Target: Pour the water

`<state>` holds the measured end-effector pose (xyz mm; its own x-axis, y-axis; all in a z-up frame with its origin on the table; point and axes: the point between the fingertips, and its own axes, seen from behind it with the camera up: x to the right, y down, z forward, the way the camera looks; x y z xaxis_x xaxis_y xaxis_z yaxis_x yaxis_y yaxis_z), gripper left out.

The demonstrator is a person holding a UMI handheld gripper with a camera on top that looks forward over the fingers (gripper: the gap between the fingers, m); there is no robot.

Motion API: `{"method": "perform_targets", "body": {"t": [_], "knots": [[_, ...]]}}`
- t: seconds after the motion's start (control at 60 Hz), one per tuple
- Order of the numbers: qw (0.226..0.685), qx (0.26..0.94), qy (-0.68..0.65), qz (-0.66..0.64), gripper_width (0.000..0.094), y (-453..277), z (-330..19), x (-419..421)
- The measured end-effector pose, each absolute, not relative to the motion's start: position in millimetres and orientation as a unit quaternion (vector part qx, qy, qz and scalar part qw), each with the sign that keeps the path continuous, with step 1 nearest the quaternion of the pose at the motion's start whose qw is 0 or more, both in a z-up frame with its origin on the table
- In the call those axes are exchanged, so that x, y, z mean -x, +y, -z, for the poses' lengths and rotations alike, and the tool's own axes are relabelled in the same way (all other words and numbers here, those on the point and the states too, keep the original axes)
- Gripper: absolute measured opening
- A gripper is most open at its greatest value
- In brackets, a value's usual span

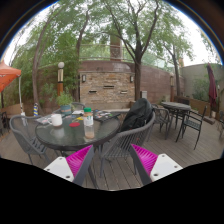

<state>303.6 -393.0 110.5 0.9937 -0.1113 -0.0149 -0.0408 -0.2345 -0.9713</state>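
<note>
Tall trees (120,25) spread over the whole yard, their branches crossing the pale sky far off. Below them a long stone wall (110,82) runs across the back, with a brick pillar (60,78) standing at its left end. Far left, an orange canopy (8,75) pokes in beside the wall. The ground is a wooden deck (190,145), bare planks showing to the right and near the gripper. On the left of the deck stands a round glass table (68,133) — cluttered, ringed by metal chairs (125,135), one of them close to the gripper with a dark bag or coat (138,113) draped over its back. A second, darker table (178,105) with its own chairs sits farther right, and something red (211,88) hangs beyond it. On the glass table I can make out a white mug (56,119) towards the left and, just right of it, a clear bottle (88,122) with a light cap standing upright near the middle; which vessel holds the water I cannot tell, as the things are small from here. The gripper (112,160) hovers near, well short of the table — its fingers spread wide, the pink pads (79,160) facing each other with nothing between them but the chair and deck beyond.
</note>
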Motion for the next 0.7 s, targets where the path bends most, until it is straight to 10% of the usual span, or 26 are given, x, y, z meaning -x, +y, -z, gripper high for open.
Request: {"method": "perform_targets", "body": {"t": [0.7], "knots": [[0.659,0.751,0.025,-0.031,0.0834,-198.9,-101.3,-224.1]]}}
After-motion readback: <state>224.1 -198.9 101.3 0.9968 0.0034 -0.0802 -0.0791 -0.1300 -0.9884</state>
